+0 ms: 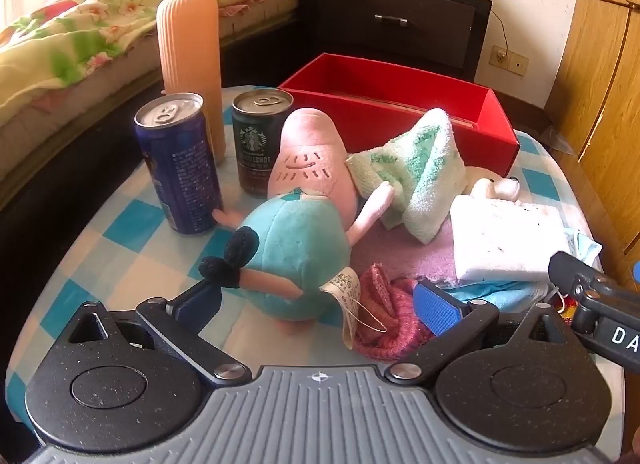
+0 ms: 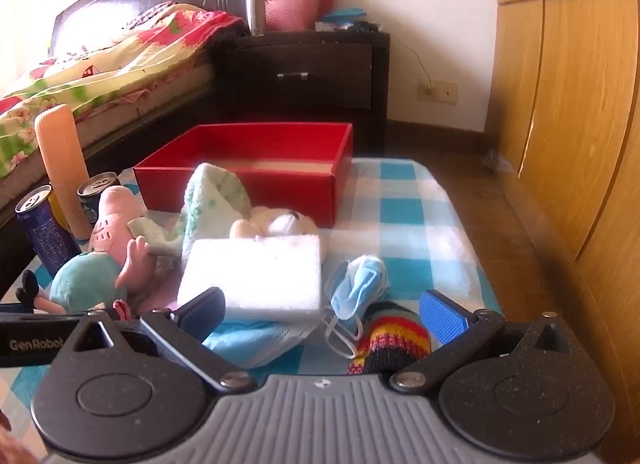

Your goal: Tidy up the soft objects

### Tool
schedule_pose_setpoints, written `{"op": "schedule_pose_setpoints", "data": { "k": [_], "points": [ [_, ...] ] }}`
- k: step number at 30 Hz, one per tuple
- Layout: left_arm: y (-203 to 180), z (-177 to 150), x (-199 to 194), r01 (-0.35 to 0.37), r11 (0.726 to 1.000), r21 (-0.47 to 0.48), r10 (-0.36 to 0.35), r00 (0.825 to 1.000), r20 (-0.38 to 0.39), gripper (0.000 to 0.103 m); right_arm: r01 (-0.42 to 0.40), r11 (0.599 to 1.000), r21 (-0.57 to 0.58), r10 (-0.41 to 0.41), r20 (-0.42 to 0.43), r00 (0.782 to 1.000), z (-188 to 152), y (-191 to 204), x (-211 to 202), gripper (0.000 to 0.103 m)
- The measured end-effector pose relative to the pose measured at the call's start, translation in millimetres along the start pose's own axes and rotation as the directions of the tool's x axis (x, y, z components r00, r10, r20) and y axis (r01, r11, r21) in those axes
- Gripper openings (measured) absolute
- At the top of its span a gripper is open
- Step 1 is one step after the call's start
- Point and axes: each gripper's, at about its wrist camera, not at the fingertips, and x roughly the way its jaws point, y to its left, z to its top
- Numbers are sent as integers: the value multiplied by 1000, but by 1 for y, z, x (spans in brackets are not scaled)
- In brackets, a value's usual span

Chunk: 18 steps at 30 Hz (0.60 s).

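A: How are the tools recorded?

B: The left tool (image 1: 316,296) is listed with its jaws spread wide; nothing is gripped, though the pink plush pig (image 1: 304,200) in its teal dress is seen lying between and just beyond the fingers. The right tool (image 2: 324,312) is likewise listed as spread wide and gripping nothing, held above the near edge of the counter (image 2: 404,200).

A: What soft items are entered?

B: A green-and-white towel (image 1: 416,172) is noted propped against the near wall of the red box (image 1: 404,108), touching the pig's arm. A folded white cloth (image 2: 256,272) is logged mid-counter, with a small white plush toy (image 2: 280,224) partly tucked behind it. A blue face mask (image 2: 360,288) is placed just beside the cloth's right side. A striped knit piece (image 2: 392,340) and a light blue cloth (image 2: 256,340) are found at the near edge, and a pink knit piece (image 1: 384,312) lies by the pig's tag.

A: And the box?

B: It is shown open at the far edge of the counter.

A: Hard items?

B: A blue can (image 1: 180,168), a dark coffee can (image 1: 260,140) and a ribbed peach bottle (image 1: 192,64) are grouped upright at the far left corner.
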Motion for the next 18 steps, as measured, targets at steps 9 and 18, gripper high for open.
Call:
{"op": "schedule_pose_setpoints", "data": {
  "k": [9, 18],
  "points": [
    [-5, -2, 1, -8, 1000, 13, 8, 1000, -3, 98, 4, 1000, -17, -4, -1, 1000, 0, 3, 1, 85],
    [-8, -4, 3, -13, 1000, 20, 13, 1000, -8, 98, 0, 1000, -14, 0, -8, 1000, -1, 3, 2, 85]
  ]
}}
